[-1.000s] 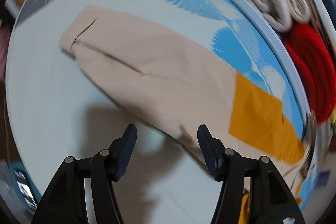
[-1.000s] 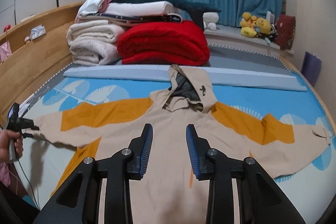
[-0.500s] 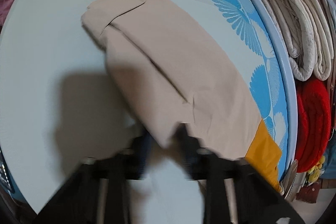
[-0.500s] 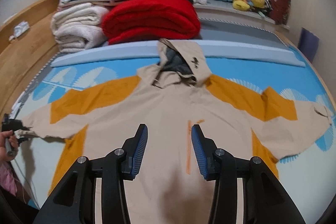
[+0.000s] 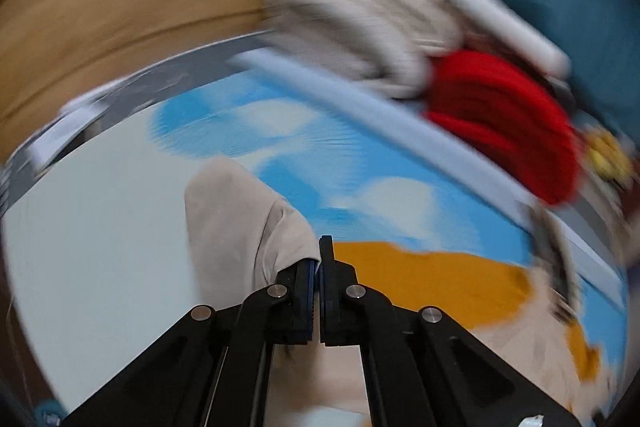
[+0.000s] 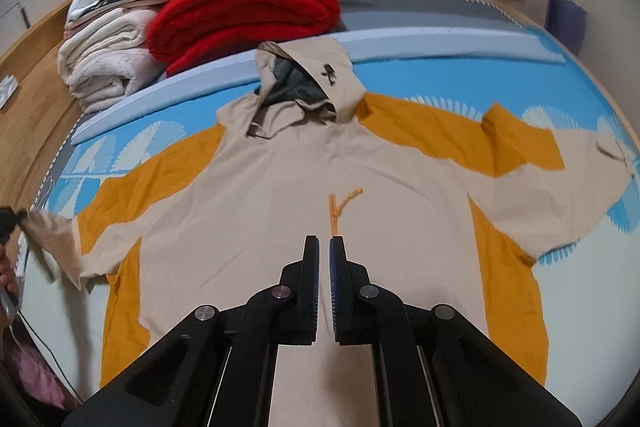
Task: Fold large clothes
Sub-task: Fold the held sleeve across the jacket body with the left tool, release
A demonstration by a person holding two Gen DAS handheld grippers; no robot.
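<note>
the beige hooded jacket with orange panels (image 6: 328,187) lies spread face-up on the blue-patterned bed (image 6: 560,75). left hand-held gripper (image 5: 320,259) is pinching the beige sleeve cuff (image 5: 240,219); carry it inward flat, no twist. right hand-held gripper (image 6: 325,251) is pressed together, empty over the chest. a second ago both were spread, the sleeve untouched.

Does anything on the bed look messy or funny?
One sleeve of the hoodie is pinched in the left claw and pulled up crumpled, while the other lies flat. The hood sags, rumpled.
</note>
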